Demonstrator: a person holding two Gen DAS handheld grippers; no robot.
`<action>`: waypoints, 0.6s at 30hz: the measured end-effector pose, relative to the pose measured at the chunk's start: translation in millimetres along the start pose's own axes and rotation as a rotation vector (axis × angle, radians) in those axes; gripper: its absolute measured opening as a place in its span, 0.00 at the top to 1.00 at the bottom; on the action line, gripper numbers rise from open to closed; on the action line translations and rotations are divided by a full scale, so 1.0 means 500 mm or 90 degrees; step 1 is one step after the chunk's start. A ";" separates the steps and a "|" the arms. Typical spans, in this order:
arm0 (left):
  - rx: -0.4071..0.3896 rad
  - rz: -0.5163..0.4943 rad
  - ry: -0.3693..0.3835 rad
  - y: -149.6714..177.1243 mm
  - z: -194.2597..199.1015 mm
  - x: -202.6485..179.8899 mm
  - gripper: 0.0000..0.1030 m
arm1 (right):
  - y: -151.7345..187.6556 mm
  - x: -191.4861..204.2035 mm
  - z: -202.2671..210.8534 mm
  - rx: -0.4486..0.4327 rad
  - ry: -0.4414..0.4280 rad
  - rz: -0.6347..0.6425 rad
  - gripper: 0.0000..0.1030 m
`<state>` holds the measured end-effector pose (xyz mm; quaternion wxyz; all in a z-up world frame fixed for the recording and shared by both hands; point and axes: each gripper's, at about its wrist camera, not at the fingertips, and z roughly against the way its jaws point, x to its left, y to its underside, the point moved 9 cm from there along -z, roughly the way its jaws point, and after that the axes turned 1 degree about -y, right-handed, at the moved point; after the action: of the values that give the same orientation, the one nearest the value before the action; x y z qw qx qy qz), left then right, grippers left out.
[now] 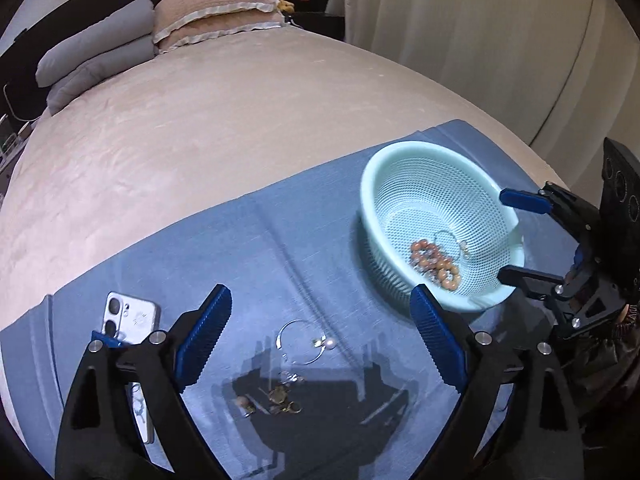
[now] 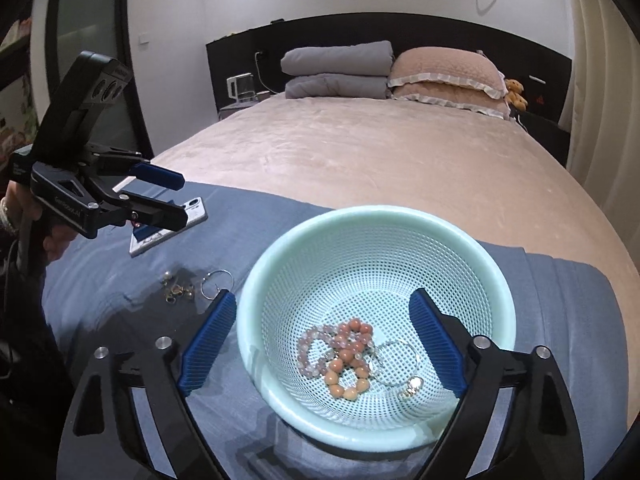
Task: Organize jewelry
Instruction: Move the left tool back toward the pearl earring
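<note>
A mint green mesh basket [image 1: 384, 176] [image 2: 360, 224] stands on a blue cloth [image 1: 248, 248] [image 2: 248, 216] on the bed. Bead bracelets [image 1: 436, 264] [image 2: 344, 352] and a thin hoop with a charm [image 2: 400, 364] lie in it. On the cloth, a silver hoop with a pearl [image 1: 308, 340] [image 2: 216, 280] and several small gold pieces [image 1: 280, 400] [image 2: 178, 290] lie loose. My left gripper [image 1: 320, 340] [image 2: 180, 196] is open and empty, above the loose jewelry. My right gripper [image 2: 324, 344] [image 1: 500, 236] is open and empty, straddling the basket's near rim.
A white phone [image 1: 132, 320] [image 2: 168, 228] lies on the cloth left of the jewelry. The pink bedspread [image 1: 200, 140] stretches beyond, with grey and pink pillows [image 2: 392, 72] at the headboard. Curtains [image 1: 480, 40] hang at the right.
</note>
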<state>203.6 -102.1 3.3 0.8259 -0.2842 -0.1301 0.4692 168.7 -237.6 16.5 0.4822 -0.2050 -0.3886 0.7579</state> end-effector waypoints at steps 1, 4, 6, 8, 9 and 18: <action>0.003 0.002 -0.009 0.013 0.001 0.014 0.12 | -0.005 0.010 -0.003 -0.001 -0.004 0.006 0.17; 0.010 -0.006 -0.030 0.052 0.002 0.046 0.12 | -0.017 0.048 -0.015 -0.002 -0.036 0.022 0.17; 0.000 -0.015 -0.045 0.074 0.007 0.060 0.12 | -0.023 0.075 -0.023 -0.008 -0.051 0.038 0.17; -0.017 -0.005 -0.047 0.094 0.015 0.079 0.12 | -0.025 0.102 -0.032 -0.008 -0.074 0.051 0.17; -0.021 0.010 -0.043 0.104 0.017 0.090 0.12 | -0.026 0.117 -0.038 -0.006 -0.087 0.056 0.17; -0.048 0.015 -0.065 0.186 0.004 0.120 0.12 | -0.014 0.228 -0.105 0.037 -0.154 0.111 0.19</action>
<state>169.2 -13.2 -53.2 0.8012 -0.2925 -0.1868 0.4875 157.1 -113.9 -2.8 0.3701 -0.1313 -0.4025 0.8269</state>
